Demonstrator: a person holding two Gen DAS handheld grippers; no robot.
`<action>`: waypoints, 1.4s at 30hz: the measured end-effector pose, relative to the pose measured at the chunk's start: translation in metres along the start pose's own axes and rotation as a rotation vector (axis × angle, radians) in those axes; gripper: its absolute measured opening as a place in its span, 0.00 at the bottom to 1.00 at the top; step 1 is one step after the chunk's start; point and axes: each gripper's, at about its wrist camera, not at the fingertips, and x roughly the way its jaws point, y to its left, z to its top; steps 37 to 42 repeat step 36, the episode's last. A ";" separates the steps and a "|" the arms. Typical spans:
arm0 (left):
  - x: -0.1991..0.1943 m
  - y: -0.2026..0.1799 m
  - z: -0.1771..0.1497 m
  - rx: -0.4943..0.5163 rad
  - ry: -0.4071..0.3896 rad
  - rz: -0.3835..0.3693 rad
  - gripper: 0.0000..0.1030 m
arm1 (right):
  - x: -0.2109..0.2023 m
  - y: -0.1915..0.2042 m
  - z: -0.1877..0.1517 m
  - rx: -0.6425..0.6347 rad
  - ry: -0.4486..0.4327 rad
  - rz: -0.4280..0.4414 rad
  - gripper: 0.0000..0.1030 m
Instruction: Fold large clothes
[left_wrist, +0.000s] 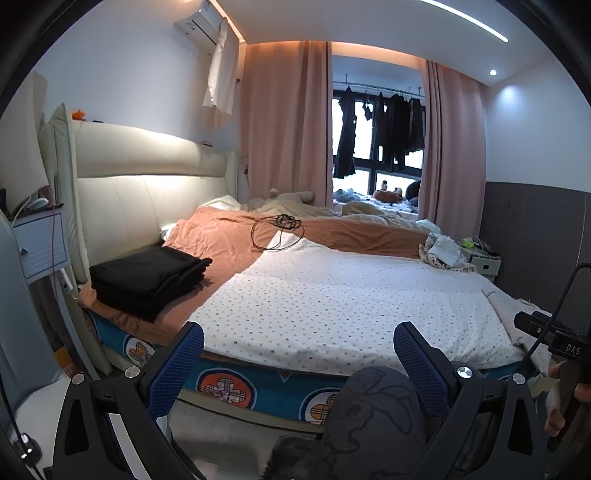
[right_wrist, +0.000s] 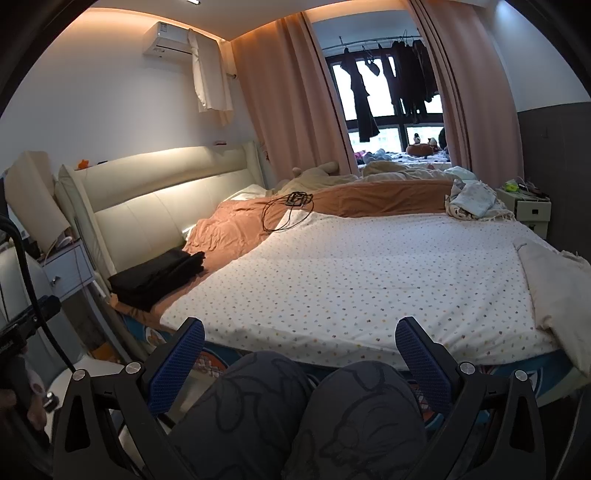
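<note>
A stack of folded black clothes (left_wrist: 147, 278) lies on the orange sheet at the bed's left corner near the headboard; it also shows in the right wrist view (right_wrist: 159, 278). A crumpled pale garment (left_wrist: 443, 251) lies at the bed's far right (right_wrist: 472, 201). A cream cloth (right_wrist: 554, 280) hangs over the right bed edge. My left gripper (left_wrist: 298, 345) is open and empty, held before the bed's near edge. My right gripper (right_wrist: 300, 341) is open and empty above the person's knees (right_wrist: 303, 413).
A white dotted quilt (left_wrist: 332, 295) covers the bed's near half. A black cable with a device (left_wrist: 280, 229) lies on the orange sheet. A nightstand (left_wrist: 40, 247) stands at the left, another (right_wrist: 528, 206) at the far right. Curtains and hanging clothes at the window.
</note>
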 end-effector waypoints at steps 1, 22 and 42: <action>0.000 -0.001 0.000 0.002 -0.001 0.000 1.00 | -0.001 0.000 0.000 0.003 0.000 0.001 1.00; 0.002 -0.002 -0.003 0.012 0.008 0.010 1.00 | -0.004 0.004 0.000 0.005 -0.006 0.001 1.00; 0.001 -0.001 0.000 0.016 0.002 0.025 1.00 | -0.003 0.011 0.000 0.007 0.002 -0.005 1.00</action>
